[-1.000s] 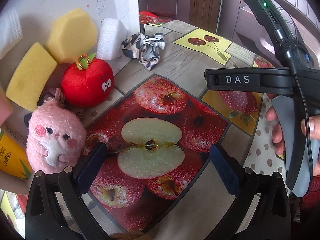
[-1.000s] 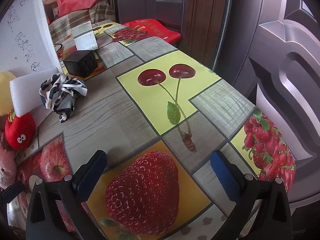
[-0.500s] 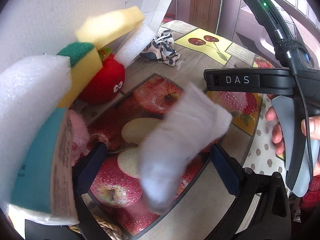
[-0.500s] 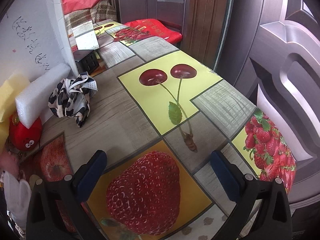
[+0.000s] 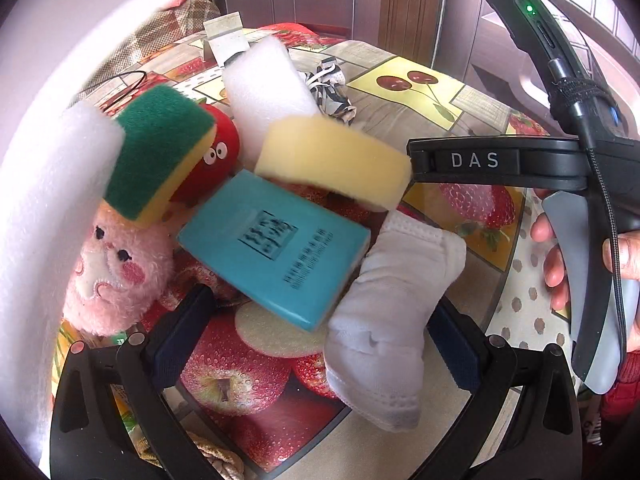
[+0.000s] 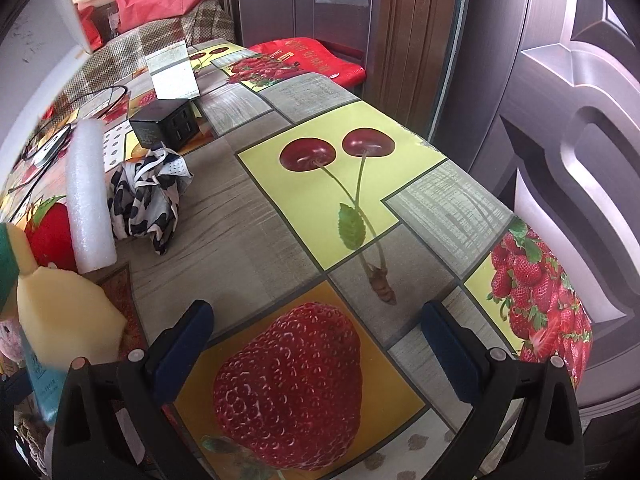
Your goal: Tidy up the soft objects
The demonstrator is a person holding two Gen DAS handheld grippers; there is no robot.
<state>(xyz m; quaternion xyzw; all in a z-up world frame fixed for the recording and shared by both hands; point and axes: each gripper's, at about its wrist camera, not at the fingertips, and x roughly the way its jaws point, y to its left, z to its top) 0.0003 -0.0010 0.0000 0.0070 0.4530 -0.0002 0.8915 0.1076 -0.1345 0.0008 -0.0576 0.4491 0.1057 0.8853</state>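
Several soft objects, among them the white sock [image 5: 384, 320], teal pack [image 5: 276, 248] and yellow sponge [image 5: 332, 156], crowd the table's [image 6: 256, 216] left edge before your wide, empty left gripper [image 5: 316, 340]; closing now may snag two, while your right gripper [image 6: 316, 344] hangs wide and empty.

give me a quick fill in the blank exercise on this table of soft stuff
1. The scouring side of the sponge by the red plush apple is ____.
2. The tablecloth panel beyond the right gripper shows two ____.
3. The plush animal beside the left gripper is coloured ____.
4. Both grippers' jaws stand ____.

Missing words: green; cherries; pink; open
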